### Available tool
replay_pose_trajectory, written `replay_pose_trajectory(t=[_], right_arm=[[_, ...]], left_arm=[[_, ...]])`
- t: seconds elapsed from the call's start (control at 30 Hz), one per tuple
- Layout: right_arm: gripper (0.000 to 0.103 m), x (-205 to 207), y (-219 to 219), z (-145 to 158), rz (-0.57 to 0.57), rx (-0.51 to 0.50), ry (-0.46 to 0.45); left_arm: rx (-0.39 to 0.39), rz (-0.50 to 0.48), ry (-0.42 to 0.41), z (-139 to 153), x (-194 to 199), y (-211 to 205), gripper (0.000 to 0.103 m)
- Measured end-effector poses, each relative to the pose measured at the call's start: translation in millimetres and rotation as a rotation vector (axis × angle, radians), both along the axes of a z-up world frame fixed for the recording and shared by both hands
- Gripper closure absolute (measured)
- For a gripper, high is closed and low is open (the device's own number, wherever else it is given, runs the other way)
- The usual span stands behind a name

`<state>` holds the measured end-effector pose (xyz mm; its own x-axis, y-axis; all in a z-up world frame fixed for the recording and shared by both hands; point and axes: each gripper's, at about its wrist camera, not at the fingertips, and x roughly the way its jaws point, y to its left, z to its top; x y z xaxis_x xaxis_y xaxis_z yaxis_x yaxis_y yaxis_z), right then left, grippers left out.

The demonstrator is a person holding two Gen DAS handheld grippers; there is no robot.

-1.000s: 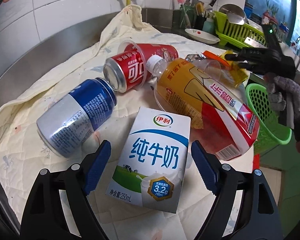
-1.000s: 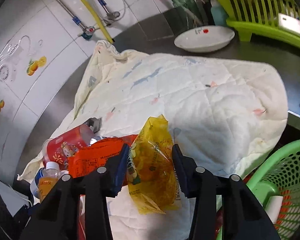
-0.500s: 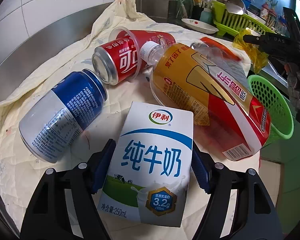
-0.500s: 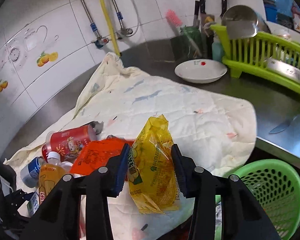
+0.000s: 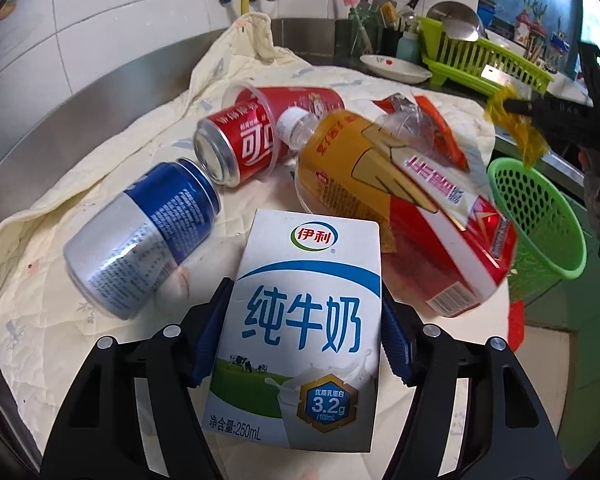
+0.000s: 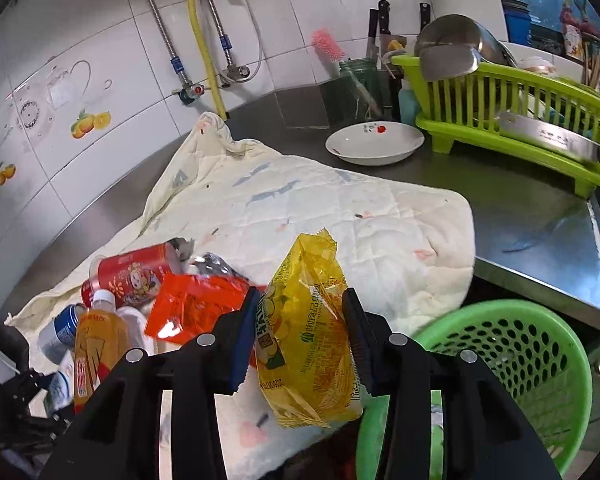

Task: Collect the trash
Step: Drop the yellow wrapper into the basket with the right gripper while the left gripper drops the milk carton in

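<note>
My left gripper [image 5: 302,328] is shut on a white milk carton [image 5: 300,320] lying on the cream quilted cloth [image 5: 32,308]. Beside it lie a blue-and-silver can [image 5: 140,236], a red cola can [image 5: 240,144], a red cup [image 5: 300,98] and an orange tea bottle [image 5: 392,200]. My right gripper [image 6: 302,334] is shut on a yellow snack wrapper [image 6: 306,344] and holds it in the air left of the green basket's rim [image 6: 512,376]. The basket also shows in the left wrist view [image 5: 536,220], below the edge of the counter.
An orange wrapper [image 6: 192,308] lies on the cloth behind the bottle. A white dish [image 6: 374,142], a green dish rack [image 6: 508,120] and a knife holder [image 6: 360,84] stand at the back of the steel counter [image 6: 540,220]. Pipes run down the tiled wall.
My left gripper moved forward and closed on the milk carton. My right gripper carried the yellow wrapper up and to the right, toward the green basket.
</note>
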<state>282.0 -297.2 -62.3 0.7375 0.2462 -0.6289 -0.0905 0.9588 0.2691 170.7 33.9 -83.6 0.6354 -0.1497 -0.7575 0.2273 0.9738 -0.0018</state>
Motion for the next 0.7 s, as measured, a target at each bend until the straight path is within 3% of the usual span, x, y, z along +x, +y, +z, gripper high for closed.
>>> replay_pose_trajectory(t=[0.4, 0.7], right_arm=[[0.062, -55, -61, -19, -0.115, -0.083, 0.042], [0.062, -76, -117, -65, -0.224, -0.123, 0.150]], left_arm=[[-0.048, 0.016, -0.119, 56, -40, 13, 0.037], [-0.102, -0.081, -0.184, 93, -46, -30, 0.037]])
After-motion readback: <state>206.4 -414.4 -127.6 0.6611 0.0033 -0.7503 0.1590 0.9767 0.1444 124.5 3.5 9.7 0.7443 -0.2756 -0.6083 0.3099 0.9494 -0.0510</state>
